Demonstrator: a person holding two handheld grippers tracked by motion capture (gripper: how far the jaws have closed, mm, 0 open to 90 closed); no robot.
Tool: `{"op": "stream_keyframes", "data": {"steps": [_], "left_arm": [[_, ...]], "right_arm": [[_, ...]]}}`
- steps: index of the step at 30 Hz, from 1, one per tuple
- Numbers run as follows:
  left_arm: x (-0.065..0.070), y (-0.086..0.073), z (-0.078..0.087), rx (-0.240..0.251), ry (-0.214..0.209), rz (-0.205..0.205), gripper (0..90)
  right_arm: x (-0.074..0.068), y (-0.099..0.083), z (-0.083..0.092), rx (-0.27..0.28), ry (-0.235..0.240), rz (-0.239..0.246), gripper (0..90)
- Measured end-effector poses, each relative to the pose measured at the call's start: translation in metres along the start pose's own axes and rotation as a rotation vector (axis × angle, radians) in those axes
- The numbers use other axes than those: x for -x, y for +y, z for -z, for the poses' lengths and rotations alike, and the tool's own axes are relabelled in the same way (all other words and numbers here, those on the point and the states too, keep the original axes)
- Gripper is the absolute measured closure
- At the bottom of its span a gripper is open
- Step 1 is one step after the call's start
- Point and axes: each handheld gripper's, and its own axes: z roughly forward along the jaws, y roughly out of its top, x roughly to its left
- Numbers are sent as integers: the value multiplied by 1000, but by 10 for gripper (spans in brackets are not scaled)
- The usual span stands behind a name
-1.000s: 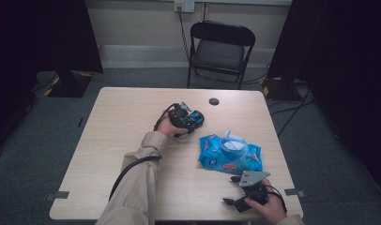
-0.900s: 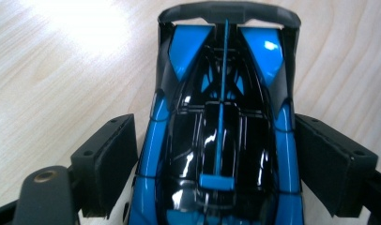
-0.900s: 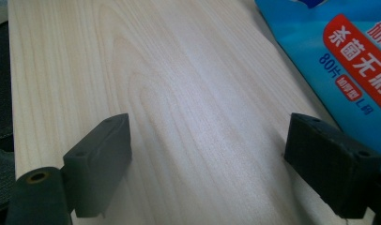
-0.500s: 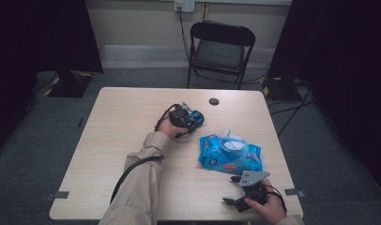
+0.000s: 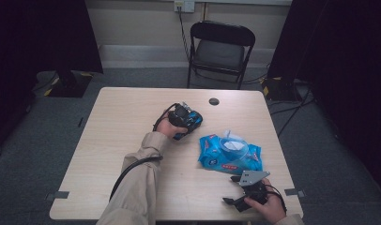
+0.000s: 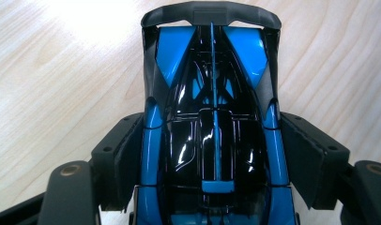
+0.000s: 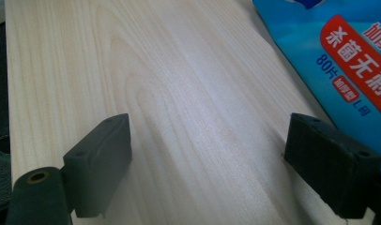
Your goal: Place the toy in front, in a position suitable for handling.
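A blue and black toy car [image 6: 212, 93] sits on the pale wooden table [image 5: 109, 154], a little behind its middle [image 5: 192, 119]. My left gripper [image 6: 212, 140] straddles the car from its rear. Its jaws have just been closing, and both pads [image 6: 125, 159] now lie against the car's sides. In the high view my left gripper [image 5: 186, 121] rests over the car, with the hand behind it. My right gripper [image 5: 230, 190] lies near the front right edge, open, with bare wood between its pads [image 7: 104, 159].
A blue pack of wet wipes [image 5: 231, 152] lies just behind the right gripper, and its printed corner [image 7: 339, 51] reaches the right jaw. A small black disc [image 5: 214, 101] sits near the far edge. A folding chair [image 5: 220, 49] stands beyond the table.
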Motion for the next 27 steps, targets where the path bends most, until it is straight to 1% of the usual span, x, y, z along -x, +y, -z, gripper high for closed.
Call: {"op": "stream_keyframes", "data": {"steps": [1, 3, 7, 11, 14, 16, 18, 21, 23, 27], "left_arm": [[0, 0, 1, -10, 3, -3, 275], [-1, -2, 3, -11, 8, 11, 275], [-2, -2, 8, -21, 1, 37, 276], [-1, -3, 16, -22, 7, 29, 281], [-1, -6, 21, -18, -6, 25, 282], [-1, -9, 24, -28, -9, 23, 282], [-2, -12, 24, -30, -3, 30, 282], [-3, -15, 20, -36, -7, 49, 282], [-3, -16, 19, -25, 3, 57, 282], [-2, -15, 17, -14, 8, 58, 281]], "right_arm": [[0, 0, 0, 1, 1, 0, 142], [0, 0, 0, 1, 2, -1, 142], [0, 0, 0, 0, 1, 1, 142], [1, 0, 0, 2, 2, 1, 142], [1, 0, 0, 2, 4, -2, 142], [1, 0, 0, 2, 3, -2, 142], [1, 0, 0, 0, 1, -2, 142], [1, 0, 0, -2, -2, -3, 142], [1, 1, -1, -1, -4, -3, 142], [2, 1, -1, -1, -2, -2, 141]]}}
